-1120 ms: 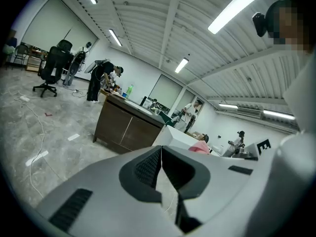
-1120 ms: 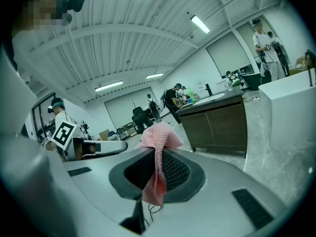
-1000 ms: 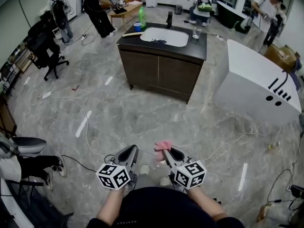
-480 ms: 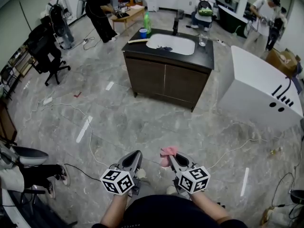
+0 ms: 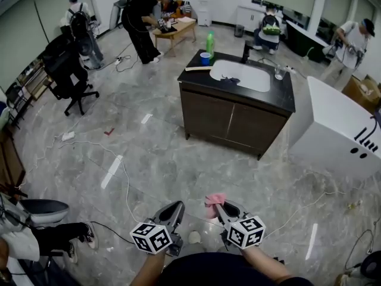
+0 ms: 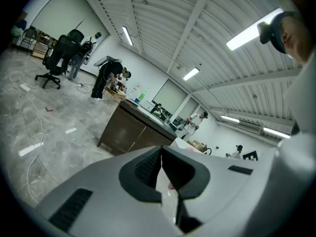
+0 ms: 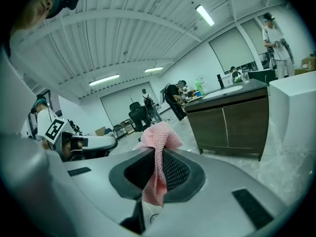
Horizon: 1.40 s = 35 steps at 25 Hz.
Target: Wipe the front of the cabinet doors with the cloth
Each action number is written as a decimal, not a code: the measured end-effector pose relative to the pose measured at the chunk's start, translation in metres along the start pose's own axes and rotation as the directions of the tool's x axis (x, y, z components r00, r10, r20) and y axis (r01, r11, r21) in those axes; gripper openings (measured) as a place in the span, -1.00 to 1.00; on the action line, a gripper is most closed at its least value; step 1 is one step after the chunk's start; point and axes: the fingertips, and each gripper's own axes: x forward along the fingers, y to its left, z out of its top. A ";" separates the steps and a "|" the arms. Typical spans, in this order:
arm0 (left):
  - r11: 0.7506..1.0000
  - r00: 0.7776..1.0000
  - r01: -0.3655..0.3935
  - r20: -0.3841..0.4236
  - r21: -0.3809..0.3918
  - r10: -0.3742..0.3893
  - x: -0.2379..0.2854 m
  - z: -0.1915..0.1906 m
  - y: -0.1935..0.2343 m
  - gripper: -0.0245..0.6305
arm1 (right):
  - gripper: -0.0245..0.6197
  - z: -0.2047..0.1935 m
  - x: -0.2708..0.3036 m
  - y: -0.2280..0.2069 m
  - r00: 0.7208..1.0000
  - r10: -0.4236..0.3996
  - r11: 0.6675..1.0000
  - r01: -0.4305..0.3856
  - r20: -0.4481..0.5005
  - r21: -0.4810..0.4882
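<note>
A dark brown cabinet [image 5: 232, 123] with two front doors, a black top and a white sink stands across the floor, far ahead of both grippers; it also shows in the left gripper view [image 6: 129, 132] and the right gripper view [image 7: 236, 124]. My right gripper [image 5: 219, 209] is shut on a pink cloth [image 5: 214, 202], whose bunched end sticks up past the jaws [image 7: 159, 138]. My left gripper [image 5: 172, 210] is shut with nothing between its jaws, level with the right one and a short way left of it.
A large white box [image 5: 336, 136] stands right of the cabinet. A green bottle [image 5: 209, 44], a blue cup [image 5: 205, 58] and a glass [image 5: 279, 72] sit on the cabinet top. White cables [image 5: 89, 146] trail over the marble floor. An office chair [image 5: 66, 71] and several people are at the back.
The cabinet has shifted right and a little lower in the head view as the view swung left. Both grippers stay low in front of me, the cloth still held.
</note>
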 end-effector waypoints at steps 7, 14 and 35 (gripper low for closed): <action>1.000 1.000 0.008 0.013 -0.001 -0.008 0.000 0.034 0.047 -0.90 | -0.76 0.012 0.062 0.022 0.999 0.014 1.000 -0.014 -0.030 -0.006; 0.999 1.000 0.001 0.016 -0.055 0.000 0.021 0.048 0.081 -0.90 | -0.76 0.024 0.108 0.013 0.997 0.034 0.999 -0.035 -0.066 -0.018; 0.999 0.999 -0.050 -0.014 0.007 0.050 0.157 0.138 0.141 -0.90 | -0.76 0.111 0.234 -0.063 0.991 0.118 0.993 -0.117 -0.062 0.021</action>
